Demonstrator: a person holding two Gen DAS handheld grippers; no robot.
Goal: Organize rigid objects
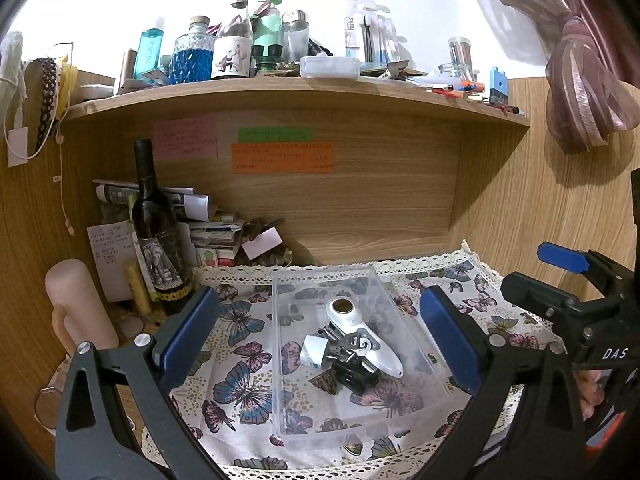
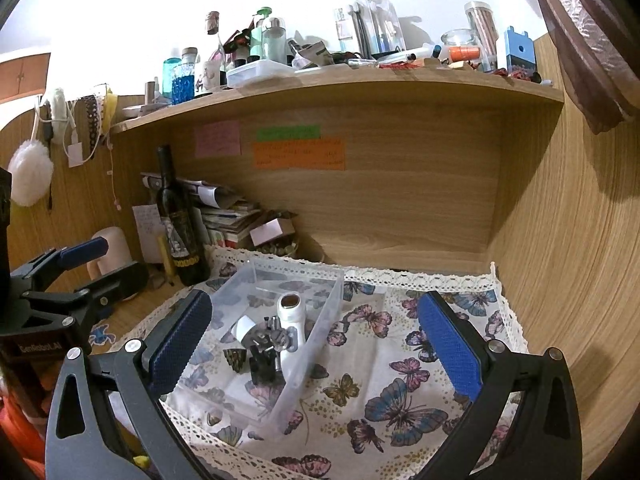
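A clear plastic bin [image 1: 288, 400] sits on a butterfly-print cloth [image 1: 236, 364]. Inside lie a white handheld device [image 1: 360, 320], a metal padlock with keys [image 1: 352, 346], a small white block [image 1: 314, 350], a black clip [image 1: 356, 376] and a patterned triangular clip [image 1: 326, 380]. My left gripper [image 1: 320, 344] is open and empty, held back above the bin. My right gripper [image 2: 316, 344] is open and empty, right of the bin [image 2: 320, 332] over the cloth [image 2: 400, 380]. The same pile shows in the right wrist view, with the white device [image 2: 290, 312] on top.
A dark wine bottle [image 1: 154, 232] and stacked papers [image 1: 208, 224] stand at the back left. A pink cylinder [image 1: 74, 300] stands left. A crowded shelf [image 1: 296, 92] hangs above. Wooden walls close the back and right. The other gripper shows at the right edge [image 1: 560, 280].
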